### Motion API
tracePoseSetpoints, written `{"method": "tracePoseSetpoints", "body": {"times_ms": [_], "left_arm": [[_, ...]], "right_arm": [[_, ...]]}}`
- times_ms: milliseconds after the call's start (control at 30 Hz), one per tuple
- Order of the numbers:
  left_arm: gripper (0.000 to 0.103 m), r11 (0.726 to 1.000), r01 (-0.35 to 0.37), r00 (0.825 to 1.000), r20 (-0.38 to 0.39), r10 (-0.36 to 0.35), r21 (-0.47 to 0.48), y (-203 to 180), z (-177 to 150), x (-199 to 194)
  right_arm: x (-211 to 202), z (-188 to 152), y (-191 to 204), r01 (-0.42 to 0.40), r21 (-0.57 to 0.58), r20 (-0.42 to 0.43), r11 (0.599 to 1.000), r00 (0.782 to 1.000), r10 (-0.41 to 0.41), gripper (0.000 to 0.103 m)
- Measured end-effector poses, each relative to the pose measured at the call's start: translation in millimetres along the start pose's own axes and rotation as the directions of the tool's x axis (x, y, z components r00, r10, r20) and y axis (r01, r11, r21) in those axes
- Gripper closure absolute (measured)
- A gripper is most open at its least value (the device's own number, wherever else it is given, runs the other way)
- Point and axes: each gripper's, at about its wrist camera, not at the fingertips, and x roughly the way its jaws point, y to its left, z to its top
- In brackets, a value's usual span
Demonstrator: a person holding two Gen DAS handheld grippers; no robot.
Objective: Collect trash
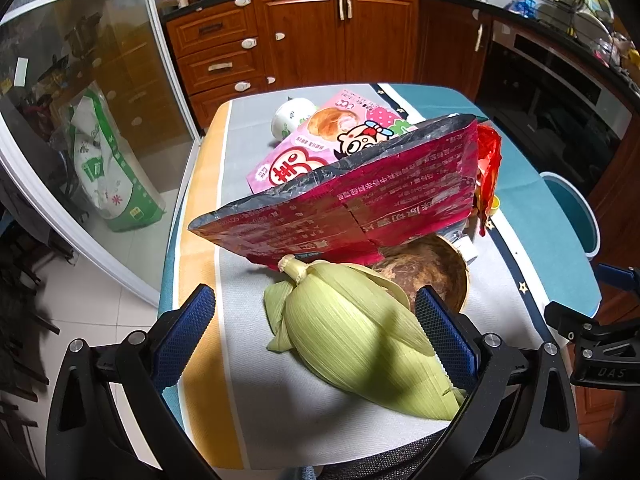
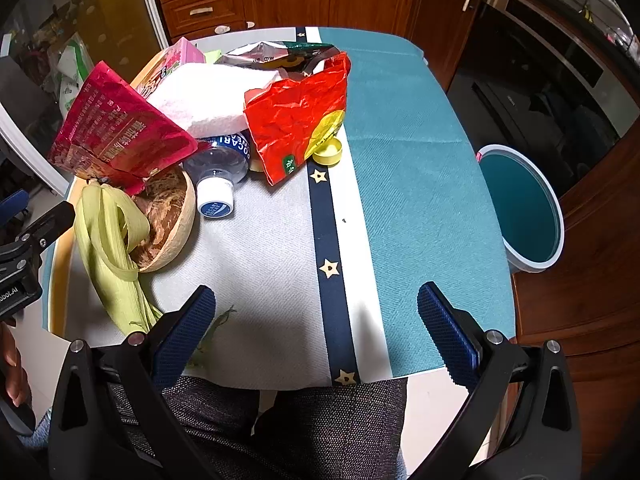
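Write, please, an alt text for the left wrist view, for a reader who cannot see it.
The open left gripper hovers low over a green corn husk lying on the table, its fingers on either side of the husk. Behind the husk are a coconut shell, a dark red bag and a pink box. A teal bin stands beside the table.

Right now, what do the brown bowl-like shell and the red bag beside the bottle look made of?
Shell: likely coconut husk, matte brown, loose fibres inside. Red bag: thin glossy plastic or foil film, sharply crinkled, silvery lining showing at its mouth.
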Motion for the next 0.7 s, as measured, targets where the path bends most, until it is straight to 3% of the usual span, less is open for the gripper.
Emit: {"method": "tracePoseSetpoints", "body": {"times_ms": [400, 533, 700], "left_arm": [[0.003, 1.000, 0.011, 1.000, 0.017, -0.012, 0.017, 15.3, 8.4, 1.3], [0.003, 0.993, 0.027, 0.997, 0.062, -0.034, 0.115, 23.7, 28.9, -6.1], [0.003, 0.949, 0.066, 0.992, 0.086, -0.097, 0.308, 16.2, 57.0, -2.9]], "right_arm": [[7.2, 7.7, -0.8, 0.000, -0.012, -0.030, 1.000, 1.000, 0.000, 0.006], [2.1, 28.5, -13.0, 0.007, -0.006, -0.012, 1.000, 1.000, -0.007, 0.006], [-7.2, 73.9, -29.7, -0.025, 0.020, 0.025, 0.999, 0.999, 0.024, 0.006]]}}
